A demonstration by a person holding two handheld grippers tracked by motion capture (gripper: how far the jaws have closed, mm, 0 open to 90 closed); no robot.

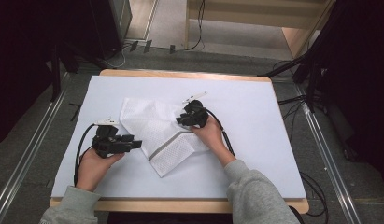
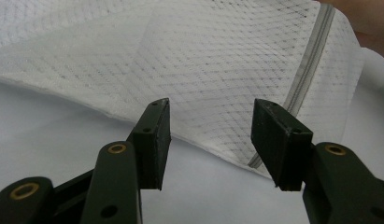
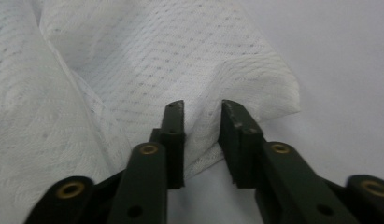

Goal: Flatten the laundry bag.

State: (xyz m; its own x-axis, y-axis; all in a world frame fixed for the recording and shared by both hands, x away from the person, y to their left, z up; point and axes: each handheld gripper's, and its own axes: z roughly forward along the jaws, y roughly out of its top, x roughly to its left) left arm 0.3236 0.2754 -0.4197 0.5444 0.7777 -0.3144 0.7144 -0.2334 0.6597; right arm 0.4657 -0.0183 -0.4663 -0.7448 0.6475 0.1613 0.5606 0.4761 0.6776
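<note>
Broadly, a wooden table [image 1: 189, 73] carries a white sheet [image 1: 255, 140] that covers nearly its whole top, and grey floor with dark stands and loose cables surrounds it. On the middle of that sheet lies a white mesh bag [image 1: 154, 133], folded over on itself into a rough, pointed shape, with a grey zipper strip [image 1: 167, 142] running slantwise across its lower flap. One corner of the bag points toward the person's side of the table.

Two grey sleeves come in from the bottom edge of the high view. The left hand [image 1: 94, 165] rests on the sheet just beside the bag's left edge and holds the left gripper [image 1: 133, 143], which lies roughly level and points at the bag. In the left gripper view its jaws stand wide apart with nothing between them; the bag's folded edge [image 2: 194, 140] lies just ahead of them, apart from the pads, and the zipper strip [image 2: 309, 70] runs up the right side of the mesh.

The right hand [image 1: 209, 133] sits over the bag's right side and holds the right gripper [image 1: 182, 120], tipped down onto the cloth. In the right gripper view its jaws stand a narrow way apart, straddling a raised fold of mesh [image 3: 203, 121]. The cloth lies between the pads, but they do not press on it, so the fold rests loose on the sheet.
</note>
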